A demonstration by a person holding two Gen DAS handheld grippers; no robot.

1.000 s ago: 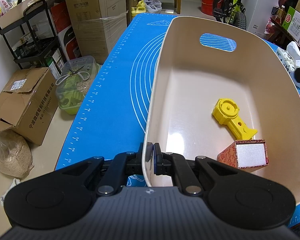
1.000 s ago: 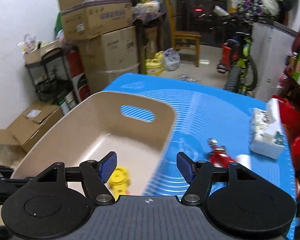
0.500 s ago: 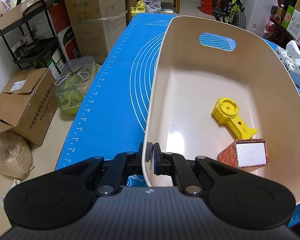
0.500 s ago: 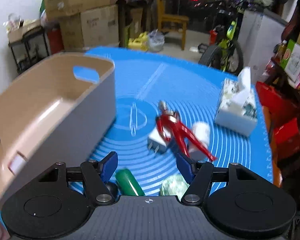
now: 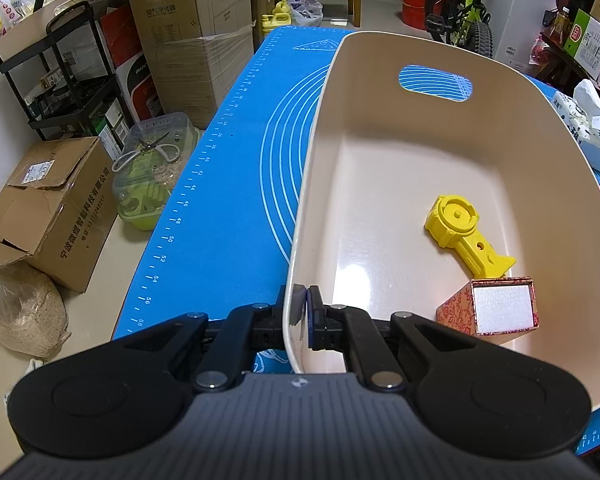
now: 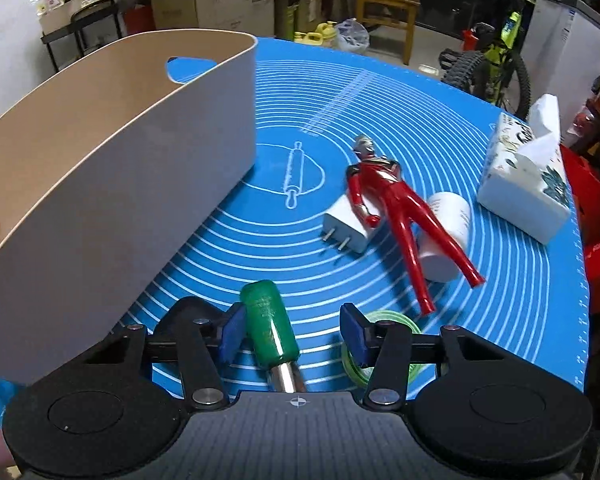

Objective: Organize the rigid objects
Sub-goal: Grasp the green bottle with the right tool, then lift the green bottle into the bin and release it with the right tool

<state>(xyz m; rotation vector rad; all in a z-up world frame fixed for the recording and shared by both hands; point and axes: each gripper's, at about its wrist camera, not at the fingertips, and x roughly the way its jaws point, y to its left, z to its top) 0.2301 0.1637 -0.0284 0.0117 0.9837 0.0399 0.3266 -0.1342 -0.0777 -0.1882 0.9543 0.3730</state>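
Note:
My left gripper (image 5: 303, 312) is shut on the near rim of the beige bin (image 5: 380, 92). Inside the bin lie a yellow plastic toy (image 5: 464, 236) and a small red patterned box (image 5: 492, 306). In the right wrist view the bin (image 6: 100, 184) stands at the left. My right gripper (image 6: 294, 332) is open, low over the blue mat, with the green-handled tool (image 6: 269, 320) between its fingers, close to the left one. A red figure (image 6: 396, 212), a white plug adapter (image 6: 346, 226), a white cup (image 6: 446, 236) and a green tape roll (image 6: 384, 346) lie on the mat.
A tissue box (image 6: 528, 180) sits at the mat's right edge, also in the left wrist view (image 5: 584, 128). Cardboard boxes (image 5: 48, 204), a black shelf (image 5: 68, 76), a clear container (image 5: 156, 168), a wooden chair (image 6: 388, 8) and a bicycle (image 6: 492, 60) surround the table.
My right gripper has swung from above the bin to the right and down to the mat, and now straddles the green-handled tool. My left gripper holds still on the bin rim.

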